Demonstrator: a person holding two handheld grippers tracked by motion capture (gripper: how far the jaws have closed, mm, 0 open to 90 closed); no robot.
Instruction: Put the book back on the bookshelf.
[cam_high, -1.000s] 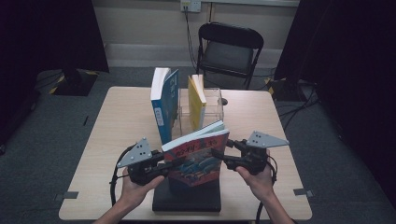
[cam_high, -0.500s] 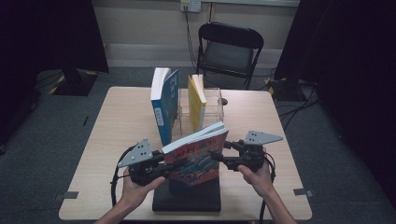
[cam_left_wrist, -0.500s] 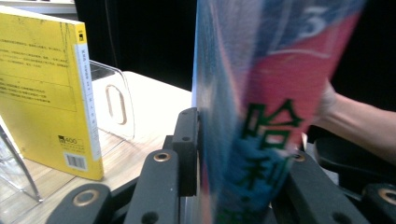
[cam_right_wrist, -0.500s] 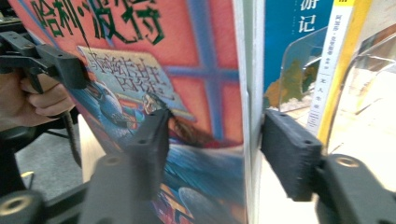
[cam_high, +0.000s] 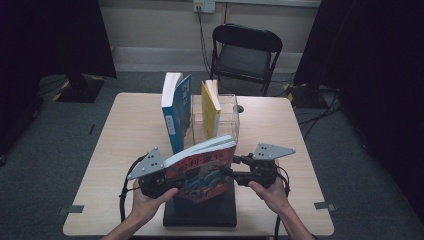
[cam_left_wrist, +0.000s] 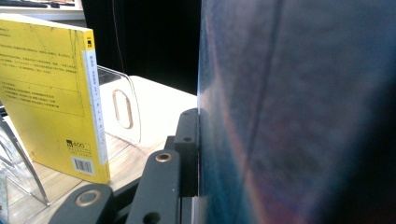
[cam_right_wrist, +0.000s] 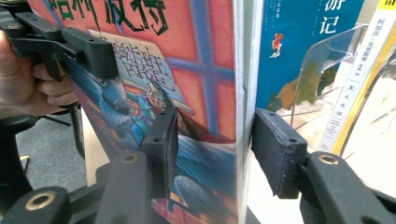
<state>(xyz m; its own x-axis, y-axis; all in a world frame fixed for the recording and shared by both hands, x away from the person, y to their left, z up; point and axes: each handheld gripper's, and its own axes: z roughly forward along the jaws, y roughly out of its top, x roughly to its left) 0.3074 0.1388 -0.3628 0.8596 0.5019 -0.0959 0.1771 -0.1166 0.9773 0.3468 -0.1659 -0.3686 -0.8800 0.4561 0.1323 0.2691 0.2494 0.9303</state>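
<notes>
A red-and-blue illustrated book (cam_high: 202, 167) is held up over the near middle of the counter (cam_high: 125, 135), above a black slab (cam_high: 202, 212) that lies at the counter's near edge. The left hand-held gripper (cam_high: 167, 181) grips the book's left edge: in the left gripper view one black jaw lies flat against the book's cover (cam_left_wrist: 299, 112), and in the right gripper view that same gripper clamps the far edge of the book (cam_right_wrist: 187, 84). The right hand-held gripper (cam_high: 227, 172) straddles the book's right edge; its jaws have just been closing with the book between them, the left jaw against the front cover, while the right jaw stands a little off the back, so the grip does not look tight. Behind the book, a clear acrylic stand (cam_high: 227, 117) sits mid-counter. A blue book (cam_high: 176, 112) stands upright at its left side, and a yellow book (cam_high: 211, 107) stands in it, leaning slightly. In the left gripper view the yellow book (cam_left_wrist: 51, 93) rests against a clear divider (cam_left_wrist: 119, 105). A black folding chair (cam_high: 245, 52) stands beyond the counter's far edge.
</notes>
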